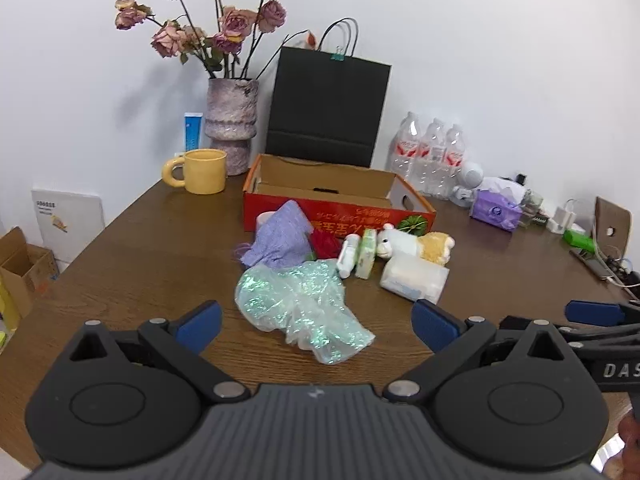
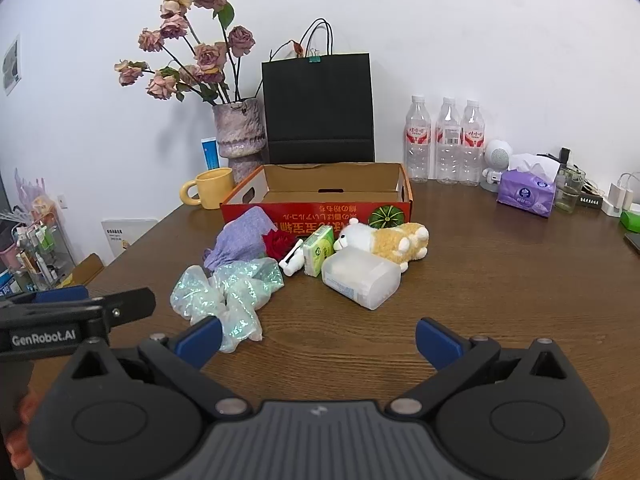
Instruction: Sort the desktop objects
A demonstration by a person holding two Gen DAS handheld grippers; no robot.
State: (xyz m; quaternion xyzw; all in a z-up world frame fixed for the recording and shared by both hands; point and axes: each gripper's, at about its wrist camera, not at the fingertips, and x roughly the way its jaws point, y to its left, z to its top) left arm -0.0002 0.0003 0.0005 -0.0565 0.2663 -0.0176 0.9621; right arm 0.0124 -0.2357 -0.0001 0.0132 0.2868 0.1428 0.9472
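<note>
A pile of small objects lies in front of an open red cardboard box: a shiny crumpled plastic bag, a purple cloth, a red item, a small white bottle, a green packet, a plush sheep and a translucent plastic container. My left gripper stands open just short of the bag. My right gripper stands open over bare table, short of the container.
At the back stand a vase of dried roses, a yellow mug, a black paper bag, three water bottles and a purple tissue pack. Cables and chargers lie far right.
</note>
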